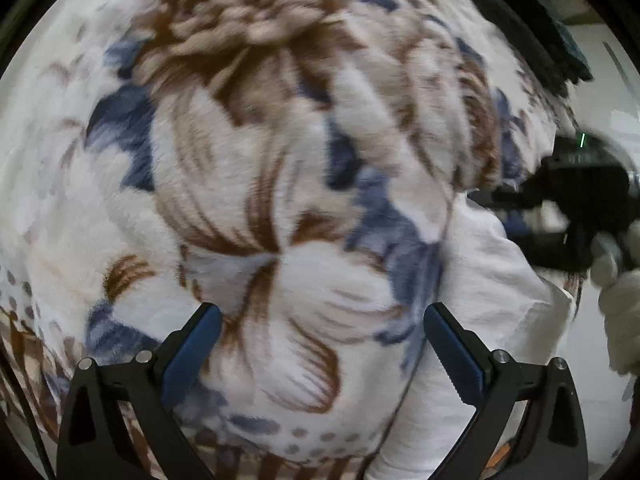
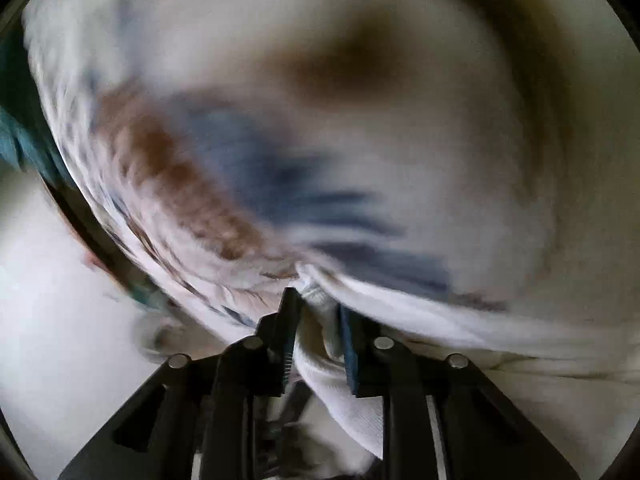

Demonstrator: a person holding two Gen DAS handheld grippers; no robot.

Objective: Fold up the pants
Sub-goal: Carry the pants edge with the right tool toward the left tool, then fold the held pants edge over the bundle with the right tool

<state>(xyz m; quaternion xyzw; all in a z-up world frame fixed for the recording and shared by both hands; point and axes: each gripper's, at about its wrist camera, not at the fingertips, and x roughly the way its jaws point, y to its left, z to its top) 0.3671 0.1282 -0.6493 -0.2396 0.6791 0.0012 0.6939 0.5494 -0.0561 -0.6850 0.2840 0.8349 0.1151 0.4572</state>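
White pants (image 2: 340, 392): one, clamped in right gripper (image 2: 316, 320) | left gripper (image 1: 322, 344): apart, empty | floral blanket (image 1: 260, 168): one

In the left wrist view, the blanket (image 1: 248, 168) fills the centre and left of the frame, with the pants (image 1: 492, 288) lying on it at lower right, just right of the left tongs (image 1: 322, 344). The right tongs (image 1: 560, 204) sit at the right edge, behind the pants, a gloved hand (image 1: 618, 280) beside them.
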